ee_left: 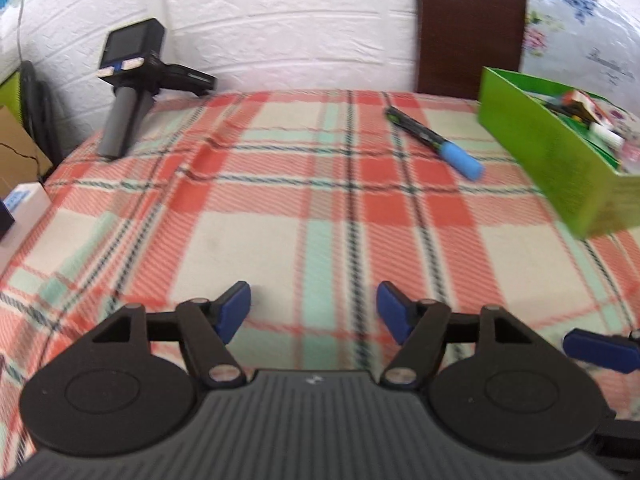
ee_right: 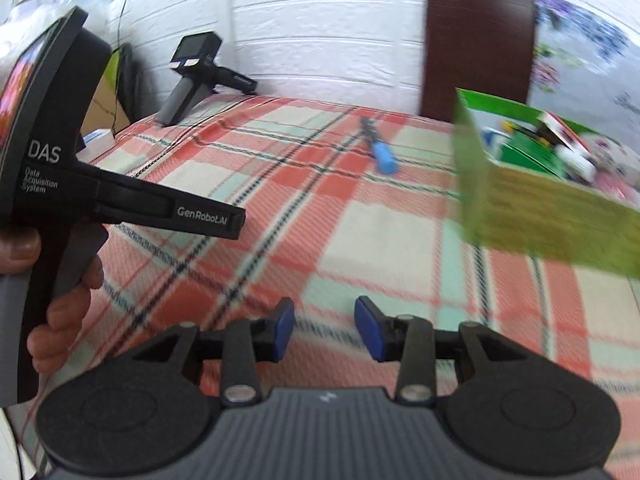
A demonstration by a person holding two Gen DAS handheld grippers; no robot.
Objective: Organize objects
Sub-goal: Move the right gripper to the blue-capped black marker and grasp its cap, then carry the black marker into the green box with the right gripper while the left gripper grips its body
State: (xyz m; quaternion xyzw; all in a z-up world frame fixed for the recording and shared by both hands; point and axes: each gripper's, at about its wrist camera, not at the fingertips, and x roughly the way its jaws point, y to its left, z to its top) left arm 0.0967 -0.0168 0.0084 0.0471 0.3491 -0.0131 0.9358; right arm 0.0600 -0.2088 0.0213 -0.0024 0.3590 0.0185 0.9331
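A black marker with a blue cap (ee_left: 436, 143) lies on the plaid cloth (ee_left: 304, 216), far right of centre; it also shows in the right wrist view (ee_right: 380, 151). A green box (ee_left: 556, 152) holding several small items stands at the right, also in the right wrist view (ee_right: 532, 204). My left gripper (ee_left: 314, 312) is open and empty, low over the cloth, well short of the marker. My right gripper (ee_right: 325, 328) is open and empty near the box's front corner. One right fingertip (ee_left: 600, 350) shows in the left wrist view.
A spare black handheld device (ee_left: 130, 80) stands at the far left by the white wall. A dark brown chair back (ee_left: 468, 24) rises behind the table. Boxes (ee_left: 20, 208) sit off the left edge. The left gripper's body and hand (ee_right: 60, 200) fill the left of the right wrist view.
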